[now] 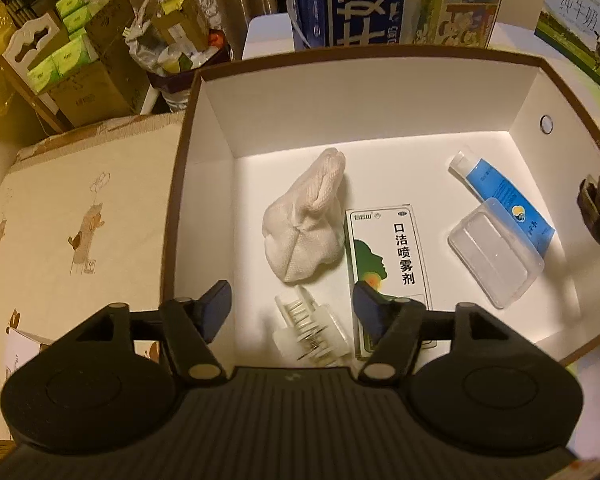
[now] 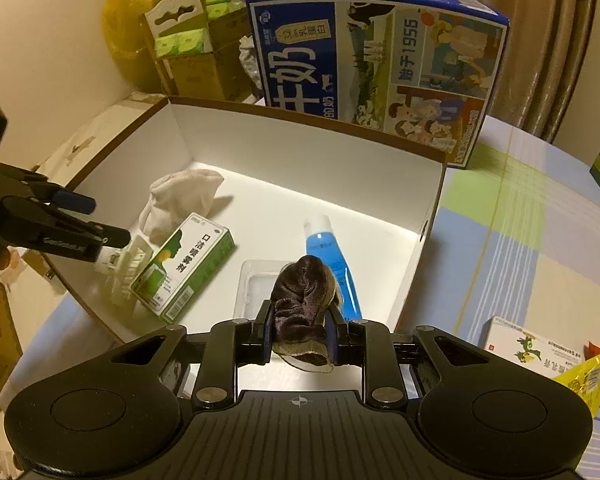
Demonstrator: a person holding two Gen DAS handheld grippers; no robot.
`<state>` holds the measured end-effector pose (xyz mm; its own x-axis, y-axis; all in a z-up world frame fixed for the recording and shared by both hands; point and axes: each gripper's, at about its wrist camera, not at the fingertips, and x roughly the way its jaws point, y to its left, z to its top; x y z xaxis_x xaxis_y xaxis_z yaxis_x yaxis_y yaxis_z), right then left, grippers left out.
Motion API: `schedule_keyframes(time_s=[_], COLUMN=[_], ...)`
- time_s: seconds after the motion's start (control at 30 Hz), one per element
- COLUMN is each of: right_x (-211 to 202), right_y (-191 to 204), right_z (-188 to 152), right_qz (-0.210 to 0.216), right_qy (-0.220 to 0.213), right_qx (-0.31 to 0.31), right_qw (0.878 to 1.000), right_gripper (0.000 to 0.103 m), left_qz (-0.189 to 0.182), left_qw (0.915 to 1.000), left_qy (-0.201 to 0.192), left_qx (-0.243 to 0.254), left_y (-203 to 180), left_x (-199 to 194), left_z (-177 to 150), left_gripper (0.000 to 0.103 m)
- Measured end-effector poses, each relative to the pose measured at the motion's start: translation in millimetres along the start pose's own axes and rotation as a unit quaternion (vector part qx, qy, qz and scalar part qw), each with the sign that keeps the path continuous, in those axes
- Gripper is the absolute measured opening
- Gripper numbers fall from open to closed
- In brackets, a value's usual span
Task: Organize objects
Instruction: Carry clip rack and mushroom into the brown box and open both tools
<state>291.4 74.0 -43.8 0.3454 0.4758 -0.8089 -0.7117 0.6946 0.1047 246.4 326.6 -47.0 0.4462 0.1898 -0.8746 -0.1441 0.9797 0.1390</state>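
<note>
Left gripper (image 1: 291,308): my jaws are spread wide and hold nothing, low at the box's 7 o'clock corner, straddling the clear comb-like piece (image 1: 312,328).
Box (image 1: 364,96): white inside, brown rim, open on the table.
White cloth bundle (image 1: 306,220): at about 10 o'clock on the box floor, just beside the green spray carton (image 1: 388,256).
Blue tube (image 1: 500,192): at 2 o'clock in the box, its lower end touching the clear plastic case (image 1: 496,252).
Right gripper (image 2: 298,330): my jaws are pinched on a dark velvety pouch (image 2: 302,296), held above the box's near edge, over the case and tube.
Risk, left: closing here could nip the carton's corner as well, since the right finger overlaps it.
Risk, right: the pouch is soft; released from this height, I judge it may drape over the case or tube instead of landing in a clear space.
</note>
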Motion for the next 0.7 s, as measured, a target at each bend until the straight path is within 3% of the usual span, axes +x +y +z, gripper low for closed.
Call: schedule_keyframes(time_s=[0.17,0.23,0.4,0.7], right_x=[4,4,-5,-25], right_y=[-2,-5,-7,2], right_z=[5,6,7,-3], right_qz=[-0.017,-0.024,-0.015,-0.004], right_qy=[-0.006,-0.011,-0.031,-0.021], right_qx=[0.030,0.046,0.054,0.047], right_qw=[0.999,0.999,0.998,0.999], right_gripper=[0.027,0.037,0.050,0.054], left_qz=[-0.006,-0.011,-0.015,-0.029], left_qw=[0.9999,0.9997,0.9991,0.9969], left_qy=[-0.013,-0.017,-0.029,-0.048], left_qx=[-0.008,-0.015,-0.027,-0.055], left_y=[3,4,6,6], left_x=[-10,-14,-26,-52], left_z=[0,0,-2,-9], left_gripper=[0.076,0.080,0.085,0.094])
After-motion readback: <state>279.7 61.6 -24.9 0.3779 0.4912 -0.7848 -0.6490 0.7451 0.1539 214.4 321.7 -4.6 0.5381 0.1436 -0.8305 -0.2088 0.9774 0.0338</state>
